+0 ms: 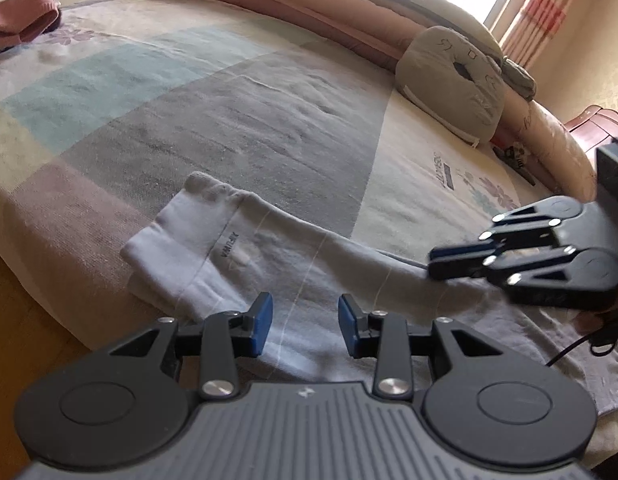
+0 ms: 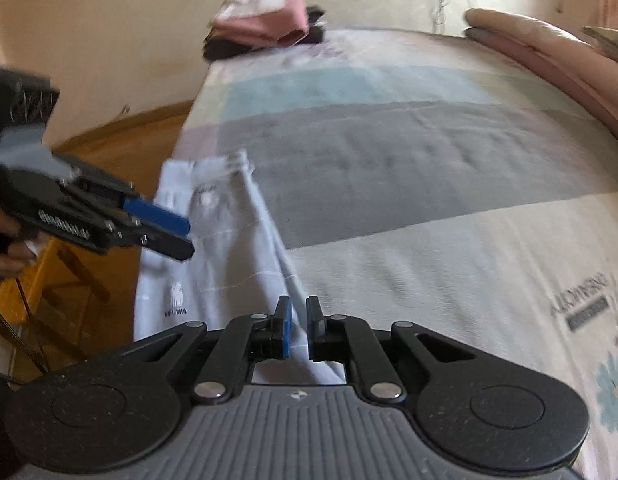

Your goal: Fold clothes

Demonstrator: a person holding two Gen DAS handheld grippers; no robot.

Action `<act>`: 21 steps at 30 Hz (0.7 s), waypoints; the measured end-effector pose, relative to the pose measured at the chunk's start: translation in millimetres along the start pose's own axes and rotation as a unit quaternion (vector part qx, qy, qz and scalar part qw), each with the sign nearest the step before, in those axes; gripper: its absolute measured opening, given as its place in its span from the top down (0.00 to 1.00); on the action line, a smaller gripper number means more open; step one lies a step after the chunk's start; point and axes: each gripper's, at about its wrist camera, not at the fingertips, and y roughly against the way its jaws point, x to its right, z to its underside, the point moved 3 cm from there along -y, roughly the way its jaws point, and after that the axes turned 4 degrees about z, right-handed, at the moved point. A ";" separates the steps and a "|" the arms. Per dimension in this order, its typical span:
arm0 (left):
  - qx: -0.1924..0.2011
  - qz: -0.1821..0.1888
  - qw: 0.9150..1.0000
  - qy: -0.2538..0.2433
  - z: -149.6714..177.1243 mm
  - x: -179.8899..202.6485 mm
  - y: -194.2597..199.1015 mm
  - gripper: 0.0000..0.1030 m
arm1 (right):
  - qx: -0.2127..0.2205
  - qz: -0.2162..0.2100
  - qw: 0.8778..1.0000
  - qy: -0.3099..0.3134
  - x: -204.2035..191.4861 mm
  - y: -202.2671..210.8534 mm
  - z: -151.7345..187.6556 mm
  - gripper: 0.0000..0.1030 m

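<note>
A pale lavender-white garment lies stretched flat near the edge of the bed, its ribbed band end toward the far left. My left gripper hovers just over the garment's middle, open, blue pads apart with only cloth beneath them. My right gripper sits low over the garment's right part, pointing left. Its jaws stand a narrow slit apart. A raised fold of the cloth runs up to that slit, and the pads do not visibly press on it.
A pink folded pile on dark clothes rests at the bed's far corner. A grey pillow and rolled quilts line the far side. Wooden floor lies past the bed's left edge; a red-brown cabinet stands at right.
</note>
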 end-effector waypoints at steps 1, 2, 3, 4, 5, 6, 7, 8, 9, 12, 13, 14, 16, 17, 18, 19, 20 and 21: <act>0.001 0.002 1.000 0.001 0.1 -1.0 0.2 0.65 | -0.006 0.002 1.000 0.009 -3.5 -3.6 0.6 0.91; 0.002 0.004 1.000 0.002 0.2 -2.0 0.5 0.65 | -0.011 0.004 1.000 0.017 -7.1 -7.3 1.2 0.90; 0.003 0.007 1.000 0.005 0.3 -3.1 0.6 0.65 | -0.016 0.006 1.000 0.026 -10.4 -10.5 1.8 0.90; 0.004 0.010 1.000 0.007 0.5 -4.2 0.7 0.65 | -0.019 0.011 0.999 0.035 -13.2 -12.3 2.5 0.89; 0.005 0.013 1.000 0.009 0.8 -5.3 0.8 0.65 | -0.021 0.016 0.999 0.043 -15.5 -13.7 3.1 0.87; 0.005 0.016 1.000 0.009 1.0 -6.1 0.9 0.65 | -0.022 0.021 0.998 0.050 -16.5 -13.9 2.9 0.86; 0.005 0.017 1.000 0.009 0.9 -6.4 1.0 0.65 | -0.023 0.025 0.998 0.055 -17.7 -14.6 2.1 0.86; 0.004 0.019 1.000 0.007 0.8 -6.6 1.0 0.65 | -0.025 0.029 0.997 0.061 -19.0 -15.2 1.3 0.84; 0.004 0.021 1.000 0.007 0.8 -7.0 1.1 0.65 | -0.026 0.031 0.997 0.064 -19.8 -15.8 0.6 0.84; 0.004 0.026 1.000 0.007 1.5 -8.5 1.6 0.65 | -0.028 0.028 0.998 0.054 -18.0 -17.9 -0.2 0.84; 0.005 0.027 1.000 0.009 1.9 -9.0 1.9 0.65 | -0.028 0.025 0.998 0.048 -17.2 -18.4 -0.1 0.84; 0.006 0.028 1.000 0.011 2.2 -9.5 2.3 0.65 | -0.028 0.023 0.998 0.043 -16.7 -18.7 0.0 0.88; 0.008 0.026 1.000 0.015 2.8 -8.0 4.9 0.65 | -0.023 0.022 0.999 0.034 -17.7 -17.6 -0.2 0.95; 0.009 0.022 1.000 0.011 2.1 -6.6 6.5 0.65 | -0.017 0.039 0.998 0.038 -19.2 -17.7 -1.3 0.96; 0.012 0.018 1.000 0.002 1.5 -4.3 8.3 0.64 | -0.010 0.056 0.998 0.042 -20.7 -17.7 -2.4 0.96; 0.013 0.017 1.000 -0.009 1.3 -2.3 9.1 0.62 | -0.005 0.069 0.997 0.044 -21.5 -18.1 -3.6 0.95; 0.009 0.017 1.000 -0.017 1.5 -1.3 8.3 0.60 | -0.006 0.072 0.997 0.038 -20.0 -19.9 -5.2 0.94; 0.000 0.014 1.000 -0.021 2.7 -1.4 5.8 0.60 | -0.006 0.074 0.997 0.032 -18.4 -20.6 -6.7 0.94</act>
